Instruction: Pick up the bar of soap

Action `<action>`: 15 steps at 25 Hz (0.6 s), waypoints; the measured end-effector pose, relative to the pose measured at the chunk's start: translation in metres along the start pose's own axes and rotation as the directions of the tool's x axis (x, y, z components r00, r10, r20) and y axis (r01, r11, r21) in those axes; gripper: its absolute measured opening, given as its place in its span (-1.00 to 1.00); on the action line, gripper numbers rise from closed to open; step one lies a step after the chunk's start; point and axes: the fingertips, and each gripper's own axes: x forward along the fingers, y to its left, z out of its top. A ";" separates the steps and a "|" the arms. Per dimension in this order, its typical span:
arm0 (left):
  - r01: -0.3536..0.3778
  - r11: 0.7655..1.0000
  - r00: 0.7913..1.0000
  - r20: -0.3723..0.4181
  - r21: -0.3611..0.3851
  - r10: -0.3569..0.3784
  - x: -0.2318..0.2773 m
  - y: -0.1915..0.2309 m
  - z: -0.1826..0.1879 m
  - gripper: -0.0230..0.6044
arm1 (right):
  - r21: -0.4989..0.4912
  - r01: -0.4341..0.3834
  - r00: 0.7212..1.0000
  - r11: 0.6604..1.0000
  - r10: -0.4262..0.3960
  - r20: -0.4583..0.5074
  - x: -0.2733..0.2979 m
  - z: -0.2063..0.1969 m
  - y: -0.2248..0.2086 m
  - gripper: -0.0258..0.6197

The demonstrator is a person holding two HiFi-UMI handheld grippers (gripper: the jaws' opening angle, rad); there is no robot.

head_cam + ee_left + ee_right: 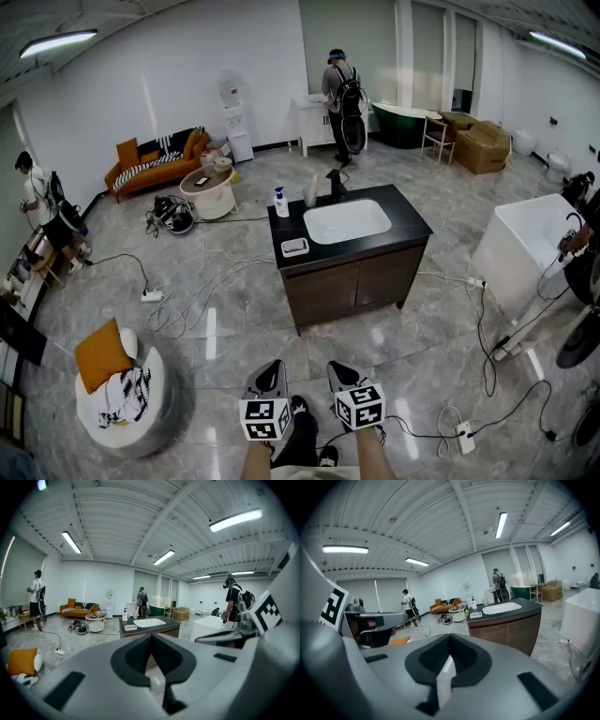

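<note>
The bar of soap (294,247) lies in a small white dish at the front left corner of a dark vanity top (411,220), left of the white basin (346,220). The dish shows far off in the left gripper view (130,627) and in the right gripper view (476,614). Both grippers hang low near my feet, well short of the vanity. The left gripper (272,367) is shut with nothing in it, jaws meeting (151,641). My right gripper (337,369) is also shut and empty (450,641).
A pump bottle (279,202), a second bottle (311,192) and a black faucet (335,182) stand behind the dish. Cables and power strips (152,296) cross the floor. A white pouf with an orange cushion (122,380) sits lower left, a white tub (525,248) right. People stand far off.
</note>
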 end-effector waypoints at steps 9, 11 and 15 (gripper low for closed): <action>-0.045 0.998 0.999 0.009 -0.039 0.045 0.046 0.030 0.008 -0.91 | 0.000 0.023 1.000 1.000 -0.023 -0.005 0.040 0.019 -0.025 -0.91; -0.050 0.998 0.999 0.004 -0.040 0.050 0.058 0.036 0.011 -0.91 | 0.017 0.027 1.000 0.999 -0.027 -0.004 0.051 0.025 -0.032 -0.91; -0.049 0.997 0.999 -0.010 -0.066 0.048 0.084 0.053 0.014 -0.91 | 0.010 0.023 1.000 1.000 -0.023 -0.021 0.077 0.032 -0.043 -0.91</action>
